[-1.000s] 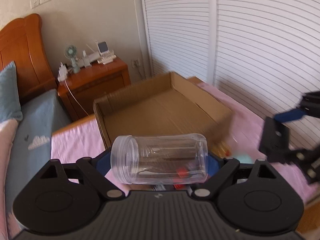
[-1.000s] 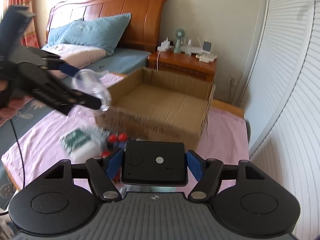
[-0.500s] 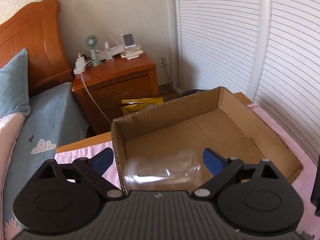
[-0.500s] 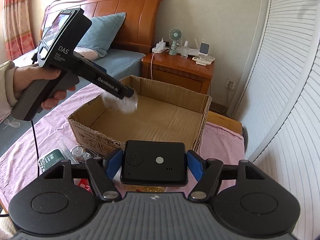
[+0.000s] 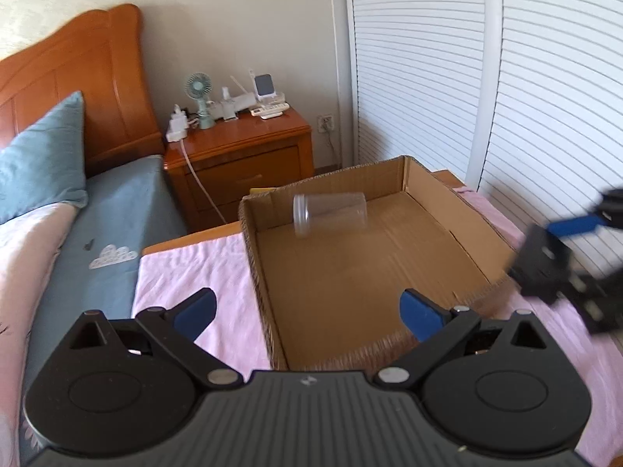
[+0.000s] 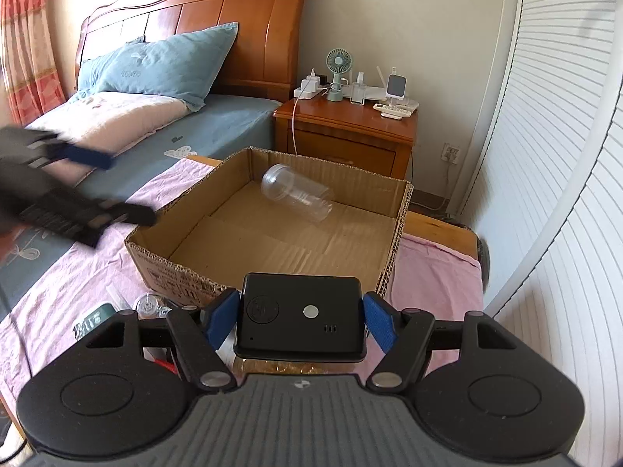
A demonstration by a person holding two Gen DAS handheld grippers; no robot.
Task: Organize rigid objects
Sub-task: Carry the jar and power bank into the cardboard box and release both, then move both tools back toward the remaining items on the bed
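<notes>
A clear plastic jar [image 5: 330,213] lies on its side at the far end of the open cardboard box [image 5: 459,229]; it also shows in the right wrist view [image 6: 298,196], inside the box [image 6: 397,229]. My left gripper [image 5: 307,311] is open and empty, pulled back over the box's near edge; it appears blurred at the left of the right wrist view [image 6: 93,194]. My right gripper [image 6: 300,321] is shut on a black flat device [image 6: 301,321], held in front of the box; the device also shows at the right of the left wrist view [image 5: 541,268].
The box sits on a pink cloth [image 6: 70,272] on the bed. Small items [image 6: 117,311] lie on the cloth before the box. A wooden nightstand [image 6: 350,132] with a fan stands behind. White slatted doors [image 5: 506,78] run along the right.
My left gripper carried the jar over the box, let it go and drew back open. The jar now lies in the box. The right gripper kept hold of the black device.
</notes>
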